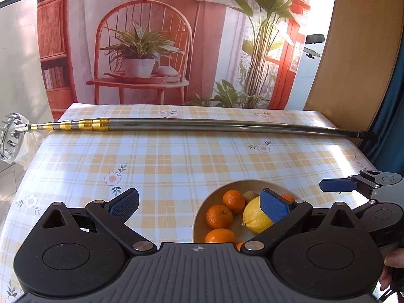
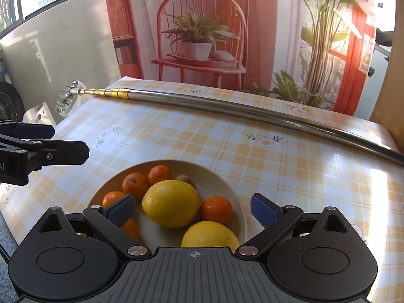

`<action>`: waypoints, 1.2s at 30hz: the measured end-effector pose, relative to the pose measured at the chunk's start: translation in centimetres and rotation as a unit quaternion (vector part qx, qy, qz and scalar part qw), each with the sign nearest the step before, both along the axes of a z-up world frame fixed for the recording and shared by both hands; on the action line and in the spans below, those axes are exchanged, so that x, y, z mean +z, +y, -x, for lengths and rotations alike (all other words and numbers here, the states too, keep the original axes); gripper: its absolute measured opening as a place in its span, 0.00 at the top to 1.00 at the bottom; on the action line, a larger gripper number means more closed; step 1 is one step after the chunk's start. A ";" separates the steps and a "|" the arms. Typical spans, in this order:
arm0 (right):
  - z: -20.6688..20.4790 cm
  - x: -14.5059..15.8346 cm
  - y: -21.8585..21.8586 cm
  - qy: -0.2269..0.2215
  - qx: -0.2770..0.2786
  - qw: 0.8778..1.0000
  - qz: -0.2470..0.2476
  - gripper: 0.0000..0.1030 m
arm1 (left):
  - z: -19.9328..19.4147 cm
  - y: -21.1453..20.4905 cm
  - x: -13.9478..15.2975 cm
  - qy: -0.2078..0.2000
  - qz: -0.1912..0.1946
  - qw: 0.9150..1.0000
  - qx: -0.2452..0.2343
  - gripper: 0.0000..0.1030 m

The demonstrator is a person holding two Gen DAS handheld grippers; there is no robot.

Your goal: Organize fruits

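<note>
All the fruits (image 2: 171, 203) lie in the bowl (image 2: 232, 192) on the tabletop (image 2: 290, 171); both hand-held grippers, left (image 1: 199, 208) and right (image 2: 193, 210), hover spread open, empty. That fits sorting finished or fruit awaiting removal.

Partly hidden behind the left gripper's (image 1: 199, 209) right blue pad: a yellow lemon (image 1: 255, 217) and a small orange mandarin (image 1: 287, 197) in the cream round bowl (image 1: 202, 210). Cut off beneath the right gripper's (image 2: 193, 208) grey body: the near rim of the same bowl and the lower half of a second yellow lemon (image 2: 209, 234). Half covered by its left pad: two mandarins (image 2: 113, 198). Cut by the right edge: the long silver telescopic pole's (image 2: 252, 112) far end. Too small to identify: a brownish fruit (image 2: 186, 179).
</note>
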State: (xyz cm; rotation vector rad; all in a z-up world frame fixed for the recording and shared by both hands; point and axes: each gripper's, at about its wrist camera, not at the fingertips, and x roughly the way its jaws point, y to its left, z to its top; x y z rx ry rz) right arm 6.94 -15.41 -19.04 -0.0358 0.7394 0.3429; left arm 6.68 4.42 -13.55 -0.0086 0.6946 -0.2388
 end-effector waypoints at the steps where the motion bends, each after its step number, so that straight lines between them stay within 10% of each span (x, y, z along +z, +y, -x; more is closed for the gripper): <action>1: 0.1 0.2 -0.1 -0.001 0.000 1.000 -0.003 0.00 | 0.1 0.0 0.2 -0.003 0.000 1.000 0.000 0.00; 22: 6.2 7.9 -1.8 -0.075 -0.029 0.996 -0.031 0.00 | 6.0 -1.0 6.8 -0.085 -0.004 0.996 -0.012 0.00; 36: 11.2 15.8 -4.1 -0.194 -0.060 0.978 -0.056 0.00 | 10.5 -2.3 13.5 -0.210 -0.028 0.977 0.008 0.00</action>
